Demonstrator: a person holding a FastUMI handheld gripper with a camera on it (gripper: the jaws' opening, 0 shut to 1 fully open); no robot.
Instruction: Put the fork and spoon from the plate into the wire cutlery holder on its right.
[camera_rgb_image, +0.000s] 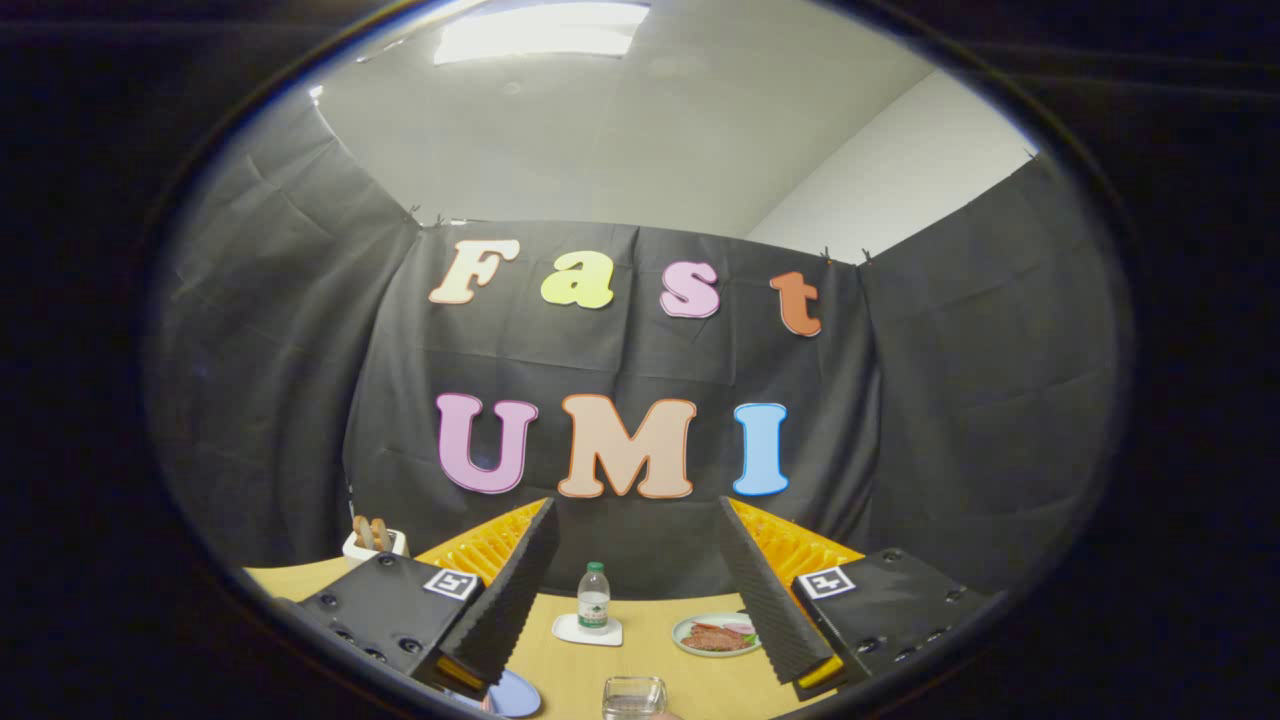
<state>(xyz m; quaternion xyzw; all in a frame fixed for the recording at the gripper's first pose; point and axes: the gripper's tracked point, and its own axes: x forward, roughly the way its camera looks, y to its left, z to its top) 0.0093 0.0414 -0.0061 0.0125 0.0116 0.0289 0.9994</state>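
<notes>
A small water bottle (593, 597) stood upright on a white coaster (587, 630) towards the back of the wooden table (650, 670). To its right lay a plate of sliced food (715, 635). A clear glass (634, 696) sat at the near edge, a white holder with brown pieces (373, 541) at the far left corner.

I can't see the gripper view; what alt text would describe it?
The gripper is open above a light wooden table, its fingers framing a small clear plastic bottle on a white coaster. Nearby sit a white plate of food and a clear glass.
</notes>
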